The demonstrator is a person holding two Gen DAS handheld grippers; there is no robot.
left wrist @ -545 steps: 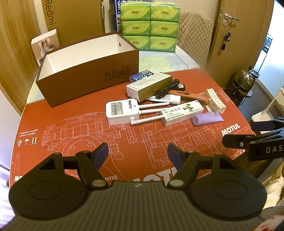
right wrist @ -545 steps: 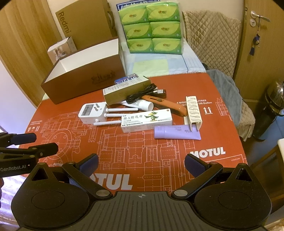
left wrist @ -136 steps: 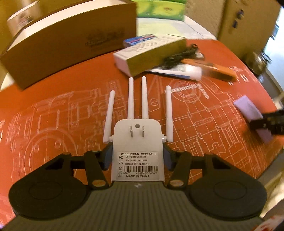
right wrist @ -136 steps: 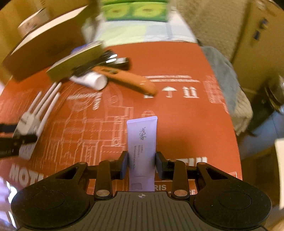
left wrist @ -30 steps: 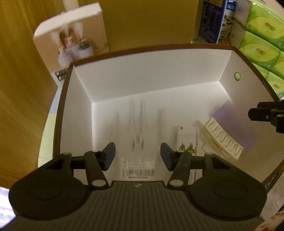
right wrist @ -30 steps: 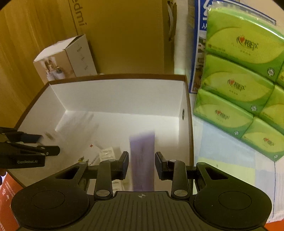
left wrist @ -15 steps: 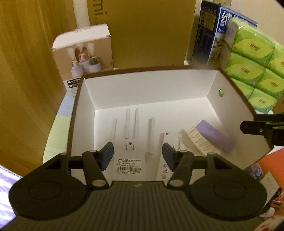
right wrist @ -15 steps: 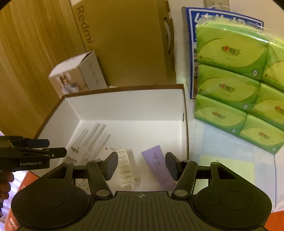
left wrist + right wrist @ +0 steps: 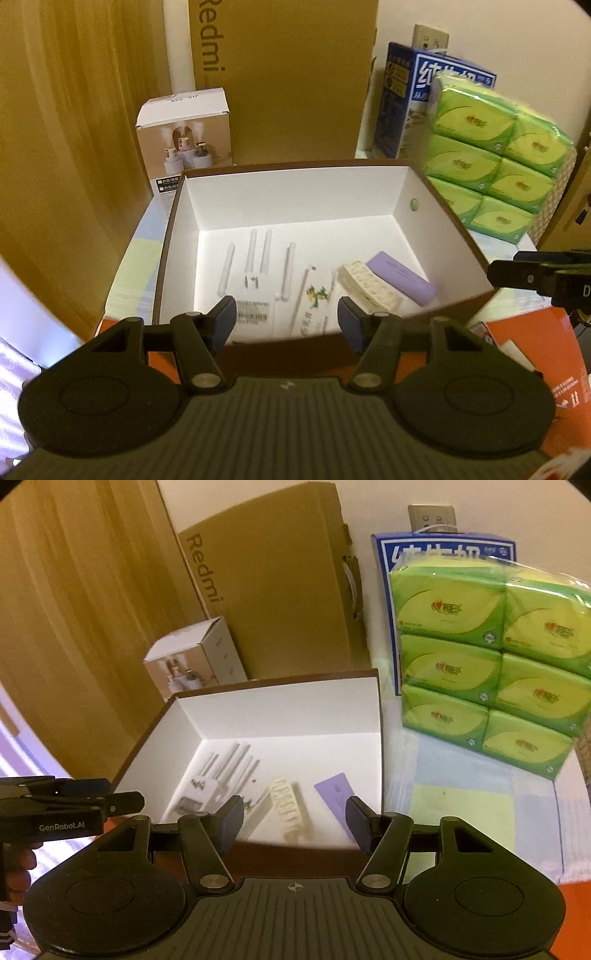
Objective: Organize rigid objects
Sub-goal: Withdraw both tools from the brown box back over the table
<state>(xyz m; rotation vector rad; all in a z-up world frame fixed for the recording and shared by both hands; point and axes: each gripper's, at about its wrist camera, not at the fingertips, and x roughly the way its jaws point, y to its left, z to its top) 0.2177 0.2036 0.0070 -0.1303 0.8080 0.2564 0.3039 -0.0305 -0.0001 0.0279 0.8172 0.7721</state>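
The brown box [image 9: 295,184] with white inside holds the white wireless repeater [image 9: 255,280] with its antennas, a white medicine carton [image 9: 314,306], a cream ribbed holder [image 9: 369,284] and the purple tube [image 9: 402,277]. My left gripper [image 9: 286,325] is open and empty above the box's near wall. My right gripper [image 9: 295,821] is open and empty, also above the near wall; the box [image 9: 280,709], repeater [image 9: 207,786], holder [image 9: 288,808] and tube [image 9: 336,797] show below it.
A Redmi carton [image 9: 284,81], a small product box [image 9: 184,133], a blue box [image 9: 406,110] and green tissue packs [image 9: 498,162] stand behind the brown box. The orange mat [image 9: 535,339] lies at the right with some items at its edge.
Both grippers have drawn back and up from the box, empty. The repeater and the purple tube, let go a second ago, lie still on the box floor.
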